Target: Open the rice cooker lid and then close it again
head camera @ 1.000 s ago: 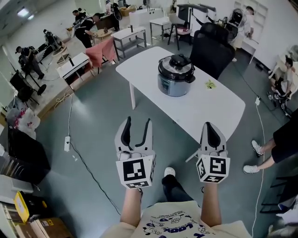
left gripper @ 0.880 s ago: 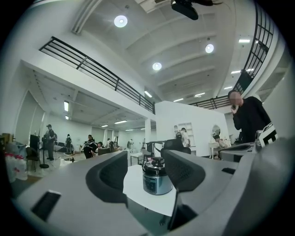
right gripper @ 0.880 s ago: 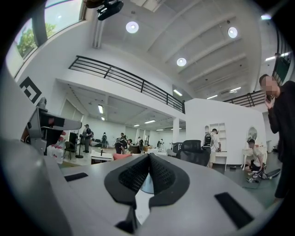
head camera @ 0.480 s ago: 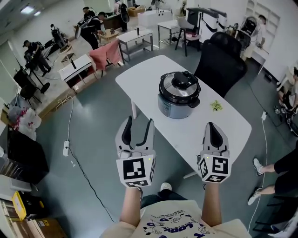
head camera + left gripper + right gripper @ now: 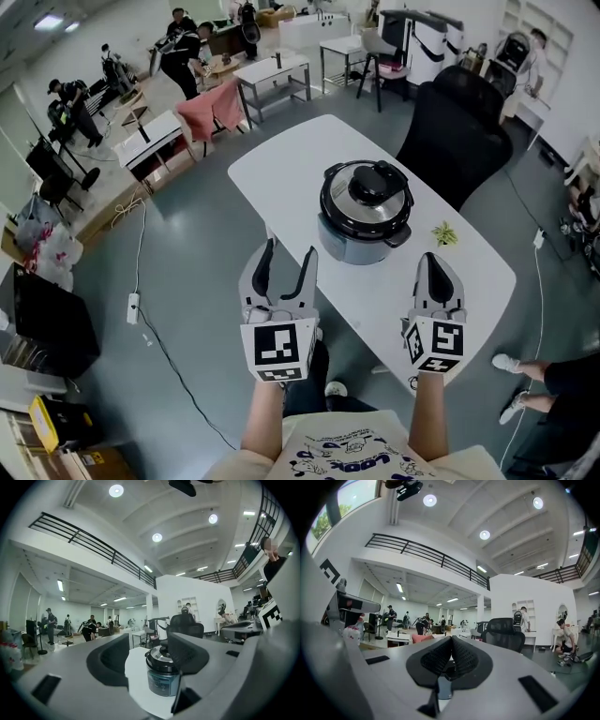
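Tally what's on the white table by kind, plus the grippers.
rice cooker: 1
green leafy item: 1
grippers: 2 (left gripper, right gripper)
Total: 4

glossy metal rice cooker (image 5: 364,214) on a smooth, matt white table (image 5: 281,164).

Bright overhead lights, fisheye-warped edges
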`<state>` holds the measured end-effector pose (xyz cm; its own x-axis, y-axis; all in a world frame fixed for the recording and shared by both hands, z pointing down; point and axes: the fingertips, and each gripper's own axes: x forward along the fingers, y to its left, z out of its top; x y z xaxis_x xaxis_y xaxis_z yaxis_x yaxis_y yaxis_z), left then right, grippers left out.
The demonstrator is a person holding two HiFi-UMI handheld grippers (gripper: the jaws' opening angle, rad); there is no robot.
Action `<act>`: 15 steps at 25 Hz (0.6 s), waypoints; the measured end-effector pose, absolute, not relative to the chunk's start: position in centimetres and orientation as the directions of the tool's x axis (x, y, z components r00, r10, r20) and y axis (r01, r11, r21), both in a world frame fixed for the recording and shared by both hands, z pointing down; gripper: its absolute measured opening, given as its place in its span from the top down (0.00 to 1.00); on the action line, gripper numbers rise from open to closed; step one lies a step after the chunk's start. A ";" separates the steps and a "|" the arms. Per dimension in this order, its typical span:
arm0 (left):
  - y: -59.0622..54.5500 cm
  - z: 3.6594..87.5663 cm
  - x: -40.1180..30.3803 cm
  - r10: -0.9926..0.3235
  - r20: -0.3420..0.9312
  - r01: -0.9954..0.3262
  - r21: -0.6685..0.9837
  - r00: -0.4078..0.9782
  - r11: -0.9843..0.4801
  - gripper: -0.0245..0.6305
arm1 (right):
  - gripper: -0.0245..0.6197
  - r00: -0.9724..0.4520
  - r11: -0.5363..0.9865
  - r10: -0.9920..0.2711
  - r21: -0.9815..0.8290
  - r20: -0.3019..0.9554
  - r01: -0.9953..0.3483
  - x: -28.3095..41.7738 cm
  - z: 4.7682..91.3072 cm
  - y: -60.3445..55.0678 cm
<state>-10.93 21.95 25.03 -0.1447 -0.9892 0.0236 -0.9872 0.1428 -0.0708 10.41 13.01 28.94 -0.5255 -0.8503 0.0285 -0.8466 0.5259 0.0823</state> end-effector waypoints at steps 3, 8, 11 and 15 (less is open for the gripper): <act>17.3 26.1 -12.2 -0.994 0.032 -0.992 -0.073 -0.106 0.104 0.57 | 0.95 -0.504 0.505 -0.863 0.086 0.030 -0.859 9.2 29.8 9.1; 9.3 26.9 -14.7 -0.998 0.037 -0.996 -0.081 -0.049 0.046 0.57 | 0.95 -0.473 0.474 -0.881 0.100 0.035 -0.875 6.4 30.4 1.7; 3.5 27.3 -16.8 -0.999 0.046 -0.996 -0.084 0.022 -0.025 0.57 | 0.95 -0.419 0.420 -0.907 0.102 0.037 -0.902 4.7 30.5 -2.7; -3.9 27.8 -18.7 -0.992 0.070 -0.990 -0.088 0.101 -0.107 0.56 | 0.95 -0.361 0.365 -0.931 0.098 0.049 -0.926 3.0 30.9 -8.6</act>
<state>-18.69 -3.90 27.83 0.1011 -0.9924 0.0696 -0.9903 -0.1070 -0.0884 3.03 -8.58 30.86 -0.3614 -0.9311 0.0492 -0.9260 0.3646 0.0975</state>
